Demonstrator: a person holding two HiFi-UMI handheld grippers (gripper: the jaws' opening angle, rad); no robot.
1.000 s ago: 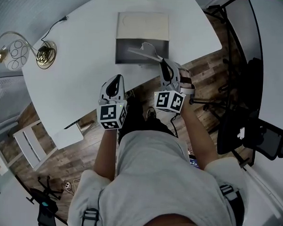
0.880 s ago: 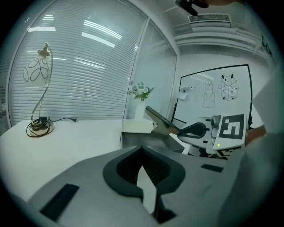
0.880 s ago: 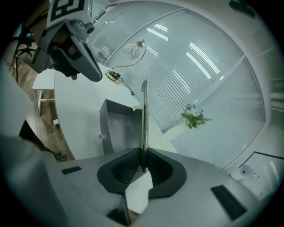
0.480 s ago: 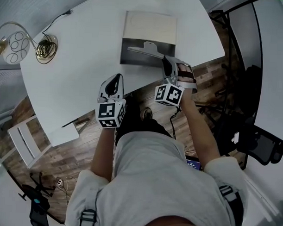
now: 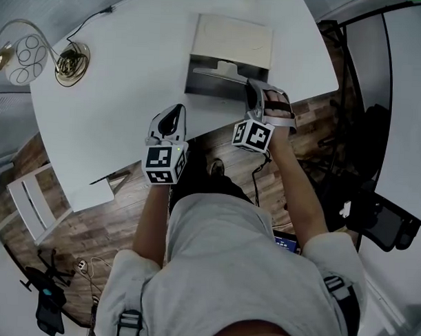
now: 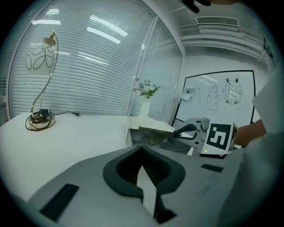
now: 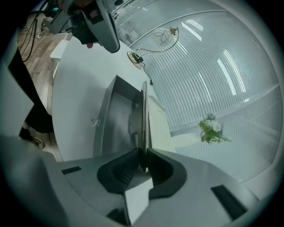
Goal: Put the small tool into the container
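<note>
The head view looked steeply down on the white table [image 5: 116, 92]; both gripper views sat low and close, facing across it, sharing the container [image 5: 232, 40] and lamp [image 5: 25, 54].

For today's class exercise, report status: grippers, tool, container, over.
Left gripper shut, empty. Right gripper shut on the flat tool, over the open container. Nothing in the way.

Light grey short-sleeved T-shirt [image 5: 235, 261] fills the view, with dark harness straps [image 5: 129, 325] and buckles at both shoulders. The left tool [image 5: 174, 111] has a pale grey shell, dark pads and a cube [image 5: 164, 163] of black-and-white square markers. The right tool [image 5: 249, 84] matches, with its own marker cube [image 5: 253, 136] and pale hand bands [image 5: 279, 110].
</note>
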